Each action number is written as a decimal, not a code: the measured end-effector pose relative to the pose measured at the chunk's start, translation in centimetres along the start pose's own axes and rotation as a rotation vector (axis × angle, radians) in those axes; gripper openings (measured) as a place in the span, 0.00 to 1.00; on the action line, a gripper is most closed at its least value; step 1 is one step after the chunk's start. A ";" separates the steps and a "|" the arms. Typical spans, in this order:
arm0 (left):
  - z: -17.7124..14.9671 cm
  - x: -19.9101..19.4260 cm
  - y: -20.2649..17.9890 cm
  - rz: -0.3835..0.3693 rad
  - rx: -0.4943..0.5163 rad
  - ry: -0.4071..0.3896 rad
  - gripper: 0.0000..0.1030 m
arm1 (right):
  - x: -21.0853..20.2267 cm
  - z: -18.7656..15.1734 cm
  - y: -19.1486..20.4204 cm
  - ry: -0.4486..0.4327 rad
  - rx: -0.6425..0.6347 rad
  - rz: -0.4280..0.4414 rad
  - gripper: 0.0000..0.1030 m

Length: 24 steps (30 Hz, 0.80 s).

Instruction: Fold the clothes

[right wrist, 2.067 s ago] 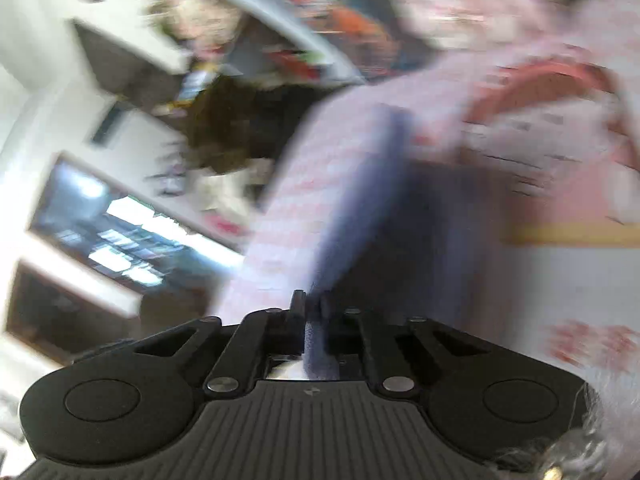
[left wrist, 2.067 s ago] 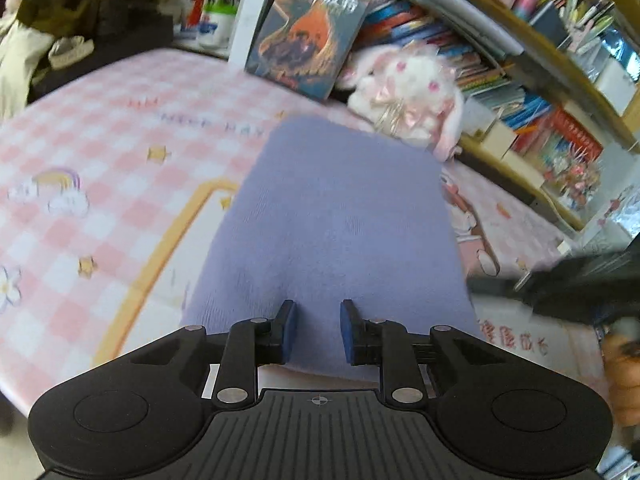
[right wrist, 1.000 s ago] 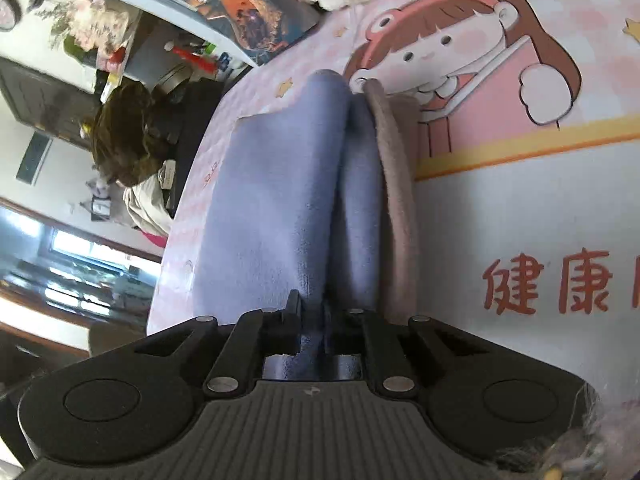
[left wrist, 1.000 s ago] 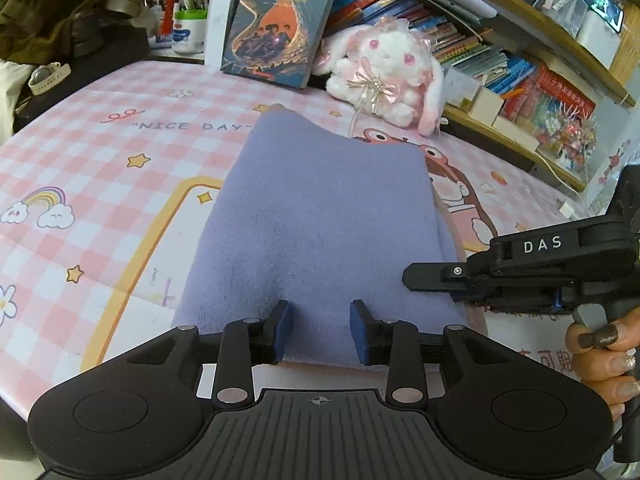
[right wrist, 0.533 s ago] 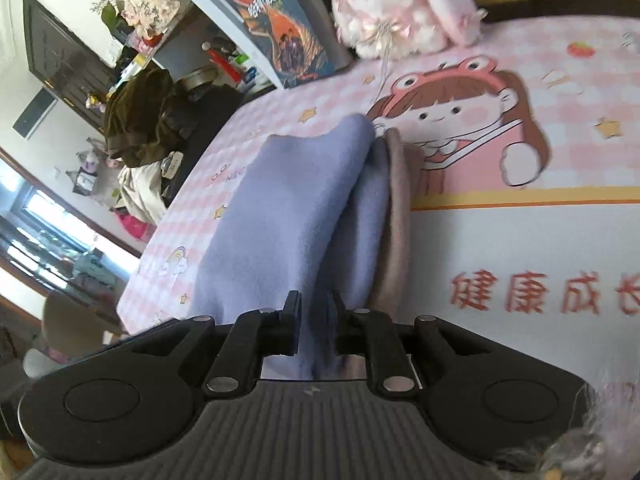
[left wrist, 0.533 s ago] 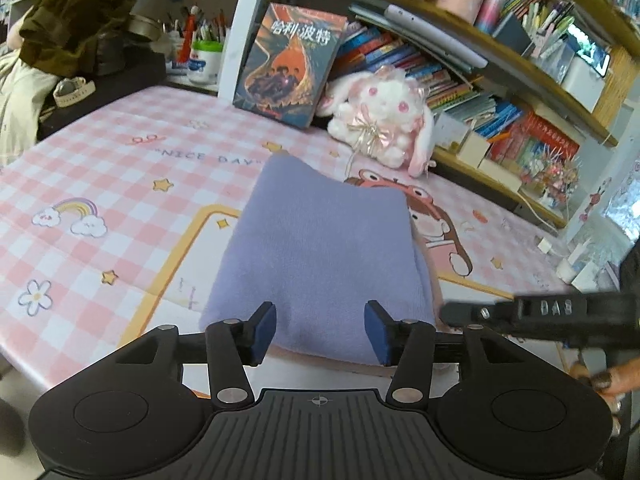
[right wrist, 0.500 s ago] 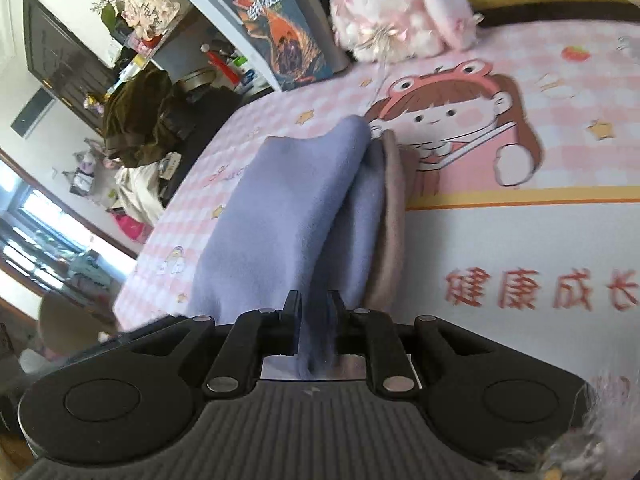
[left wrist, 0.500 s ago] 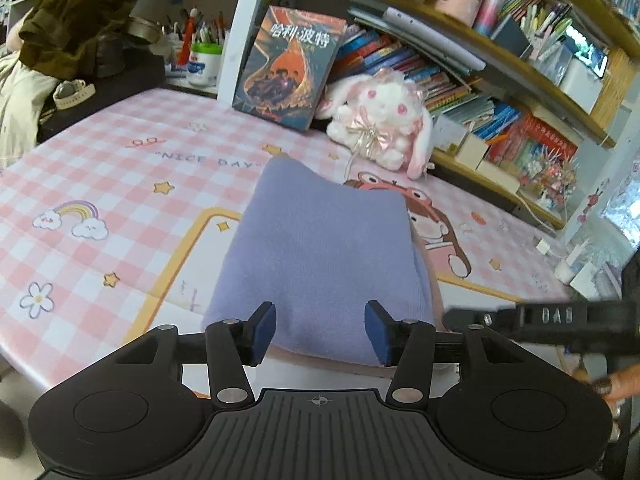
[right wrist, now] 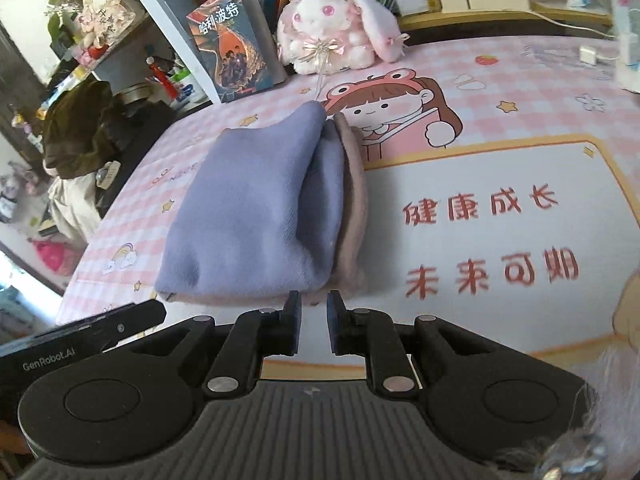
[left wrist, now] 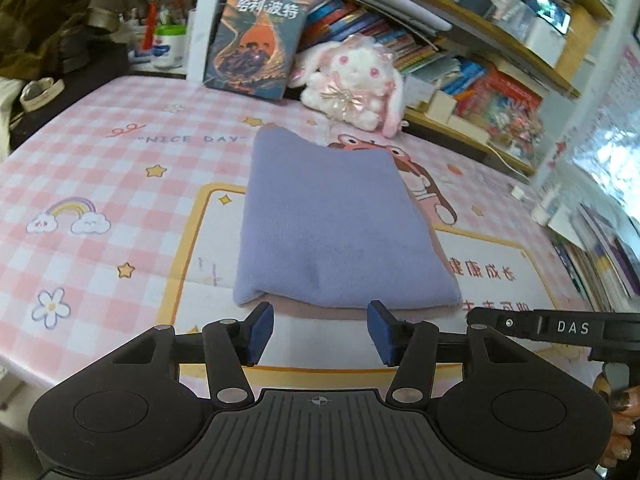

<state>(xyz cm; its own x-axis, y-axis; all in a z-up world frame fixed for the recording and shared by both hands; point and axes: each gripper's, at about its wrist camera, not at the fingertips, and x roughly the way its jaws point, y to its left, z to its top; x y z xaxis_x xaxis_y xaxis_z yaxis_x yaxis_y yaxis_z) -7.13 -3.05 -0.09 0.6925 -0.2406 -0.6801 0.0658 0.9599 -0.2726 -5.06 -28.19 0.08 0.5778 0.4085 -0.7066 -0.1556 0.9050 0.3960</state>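
One folded lavender garment point(left wrist: 336, 224) lies on my pink checked tablecloth point(left wrist: 100, 168), a pinkish-brown layer point(right wrist: 354, 204) showing under it along the right and near edges. Its long axis runs from me toward the far shelf, where one plush rabbit point(left wrist: 352, 80) and one upright book point(left wrist: 256, 40) stand. My left gripper point(left wrist: 320, 332) hangs released, jaws well apart, just short of the near edge. My right gripper point(right wrist: 313, 324) has a narrow empty gap, gripping nothing.
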 end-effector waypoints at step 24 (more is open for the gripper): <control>-0.4 -2.8 5.0 -0.059 0.107 -0.009 0.51 | -1.8 -4.7 7.7 -0.114 -0.019 -0.259 0.36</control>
<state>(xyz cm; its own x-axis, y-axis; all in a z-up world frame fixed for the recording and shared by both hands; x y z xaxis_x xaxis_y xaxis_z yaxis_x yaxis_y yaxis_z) -9.08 2.40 0.18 0.6919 -0.2963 -0.6584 0.1823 0.9541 -0.2378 -11.08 -21.45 1.66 0.6865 0.1485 -0.7118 -0.0055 0.9800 0.1991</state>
